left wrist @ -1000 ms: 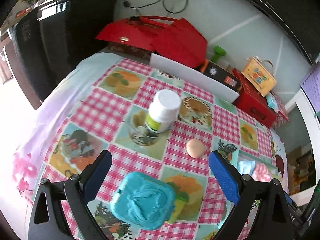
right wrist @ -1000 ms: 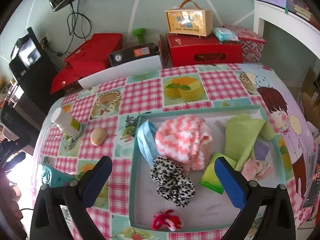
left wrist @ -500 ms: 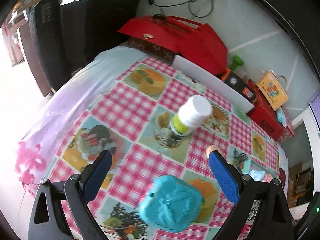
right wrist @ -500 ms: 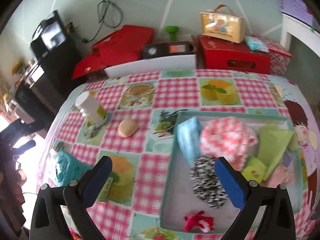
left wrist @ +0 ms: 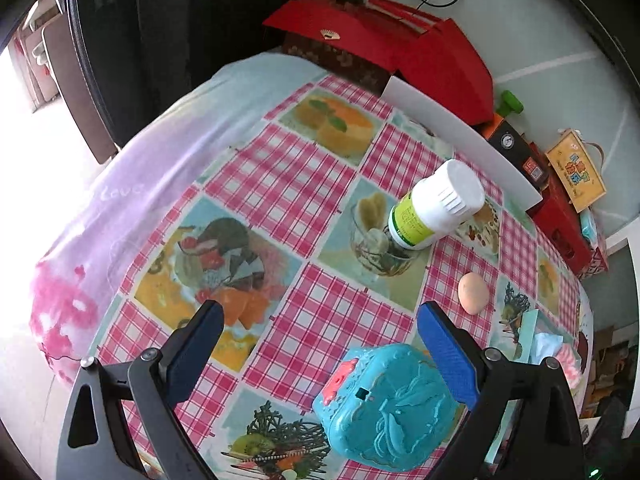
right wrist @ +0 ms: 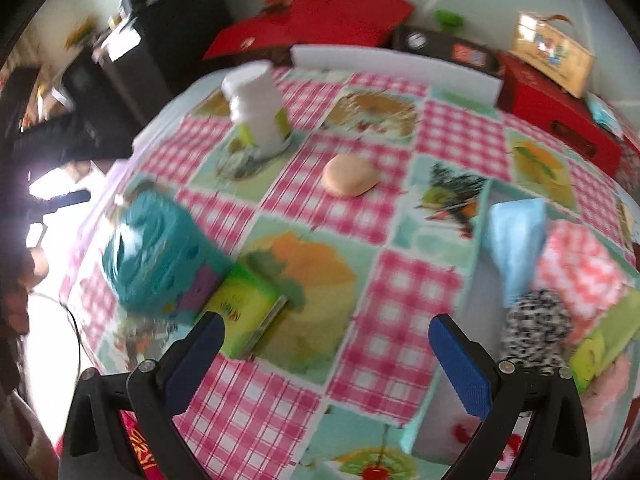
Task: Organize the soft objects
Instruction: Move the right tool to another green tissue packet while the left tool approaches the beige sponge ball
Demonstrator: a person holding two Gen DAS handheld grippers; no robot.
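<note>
Left gripper held wide open, empty, above teal toy case on checked tablecloth. Right gripper spread wide, nothing gripped. Soft items seen in tray; peach sponge outside, beside white bottle.

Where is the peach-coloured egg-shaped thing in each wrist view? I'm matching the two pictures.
Left wrist: the egg-shaped thing lies right of centre, just beyond the right finger.
Right wrist: it lies above centre, on a pink check.
Shared landmark: the white bottle, standing beyond it to the left.
</note>
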